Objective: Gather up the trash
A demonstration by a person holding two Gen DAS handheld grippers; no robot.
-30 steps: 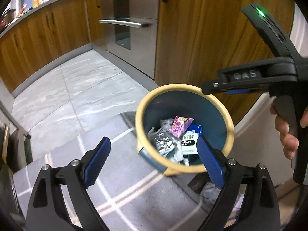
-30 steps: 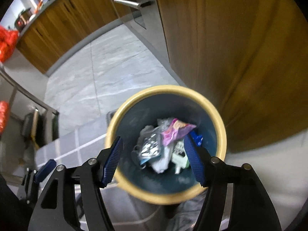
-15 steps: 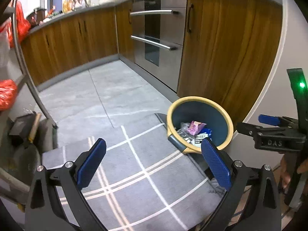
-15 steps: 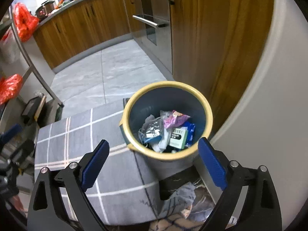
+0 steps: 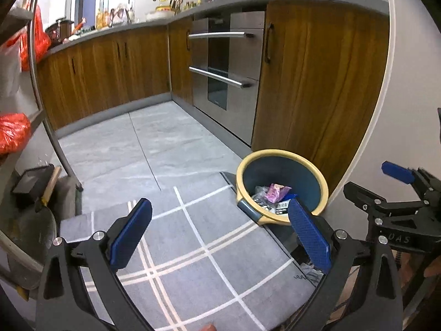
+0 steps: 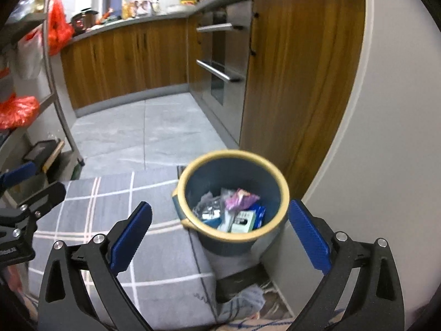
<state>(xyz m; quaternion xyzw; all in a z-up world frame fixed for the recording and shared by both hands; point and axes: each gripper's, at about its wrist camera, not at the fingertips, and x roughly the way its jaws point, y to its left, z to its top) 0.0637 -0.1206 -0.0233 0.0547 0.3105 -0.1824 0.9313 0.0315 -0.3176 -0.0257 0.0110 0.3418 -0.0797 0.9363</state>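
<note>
Bin [image 6: 233,237] with blue walls and a yellow rim, standing on the floor at the corner of a grey checked rug [image 6: 115,209], close beside a wooden cabinet [image 6: 297,77] and a white wall [image 6: 386,138]. Trash lies inside: a pink wrapper [image 6: 241,199], a silvery foil pack [image 6: 209,211], a white-and-black box [image 6: 242,222] and a blue packet [image 6: 259,215], heaped together at the bottom. Left tool [image 5: 217,233], empty, its blue pads spread wide above the rug, left of the bin. Right tool [image 6: 219,235], likewise empty with pads wide apart, raised above the bin, which shows between its fingers. Oven [image 5: 226,69] with steel handles set among the cabinets behind. Orange bags [image 6: 16,110] hang on a rack at far left.
</note>
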